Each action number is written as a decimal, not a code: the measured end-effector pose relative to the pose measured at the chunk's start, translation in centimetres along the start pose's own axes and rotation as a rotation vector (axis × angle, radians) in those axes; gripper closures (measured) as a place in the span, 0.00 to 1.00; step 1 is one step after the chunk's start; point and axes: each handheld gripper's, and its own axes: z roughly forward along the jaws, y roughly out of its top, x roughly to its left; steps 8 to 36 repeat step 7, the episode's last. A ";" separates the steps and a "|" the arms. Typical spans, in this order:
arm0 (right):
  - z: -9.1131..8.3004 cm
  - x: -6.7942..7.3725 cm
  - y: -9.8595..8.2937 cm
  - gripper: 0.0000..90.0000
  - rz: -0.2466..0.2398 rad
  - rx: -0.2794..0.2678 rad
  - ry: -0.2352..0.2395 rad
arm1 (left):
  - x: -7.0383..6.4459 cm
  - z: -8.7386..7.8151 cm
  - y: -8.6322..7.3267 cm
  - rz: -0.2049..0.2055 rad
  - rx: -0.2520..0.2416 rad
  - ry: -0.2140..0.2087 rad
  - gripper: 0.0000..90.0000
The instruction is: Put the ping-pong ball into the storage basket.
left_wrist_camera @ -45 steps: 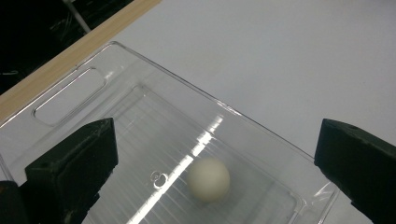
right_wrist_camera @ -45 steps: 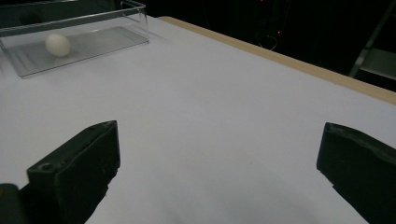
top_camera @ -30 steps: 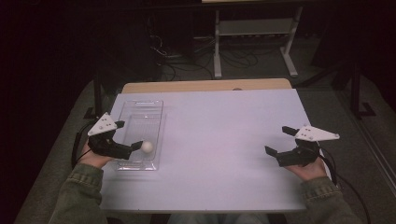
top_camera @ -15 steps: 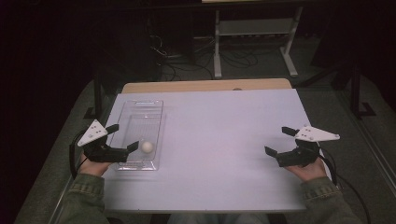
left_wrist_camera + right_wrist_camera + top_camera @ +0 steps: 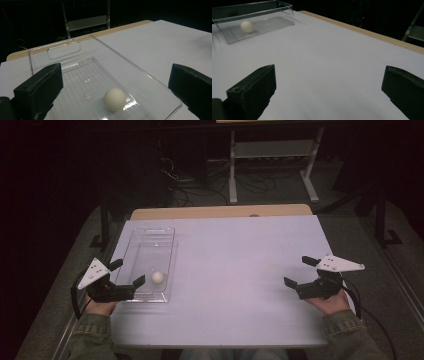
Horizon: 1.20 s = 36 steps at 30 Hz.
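Seemingly the placing was done: the white ball (image 5: 158, 277) lay loose in the clear tray (image 5: 148, 233), just ahead of the left gripper (image 5: 127, 276) and between its spread fingers (image 5: 40, 91), touching neither. Well apart, the right gripper (image 5: 298, 272) hovered over the bare table (image 5: 240, 270), its jaws also spread and empty. What remained, by my judgement, was drawing clear.
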 end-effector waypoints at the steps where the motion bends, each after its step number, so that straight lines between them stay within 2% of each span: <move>1: 0.0 0.0 0.0 0.00 0.002 0.000 0.000 | 0.0 0.0 -0.1 0.003 0.001 -0.002 0.00; 5: -0.1 -0.1 -0.2 0.00 0.009 -0.014 0.003 | -0.1 0.0 -0.3 -0.001 0.000 -0.004 0.00; 36: -0.2 -0.1 -0.3 0.00 0.014 -0.007 0.004 | -0.2 0.0 -0.3 -0.001 -0.004 -0.003 0.00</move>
